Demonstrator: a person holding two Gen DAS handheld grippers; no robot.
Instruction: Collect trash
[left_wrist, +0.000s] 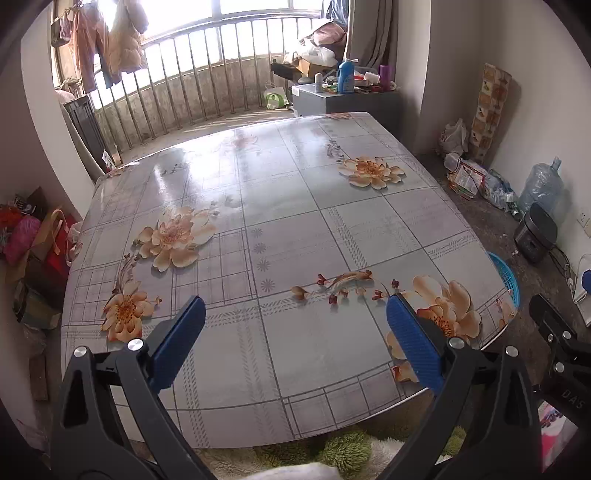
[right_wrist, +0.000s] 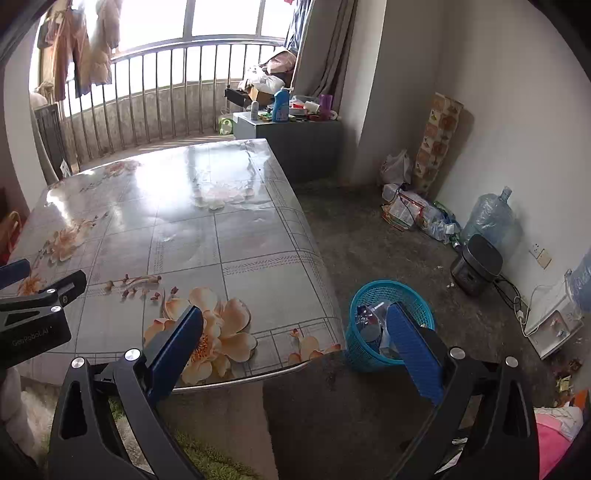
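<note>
While both grippers gape, blue basket (right_wrist: 391, 325) sits beside table (right_wrist: 184, 229).

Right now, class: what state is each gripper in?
Left gripper: open, fingers wide apart, holding nothing, above the table.
Right gripper: open, holding nothing, near the blue basket.

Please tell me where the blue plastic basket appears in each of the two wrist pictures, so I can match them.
Left wrist view: only a sliver of the blue basket shows at the right, behind the table edge.
Right wrist view: blue basket stands on the floor, lower centre-right, partly behind the right claw.
Shared landmark: the blue detergent bottle on the grey cabinet.
</note>
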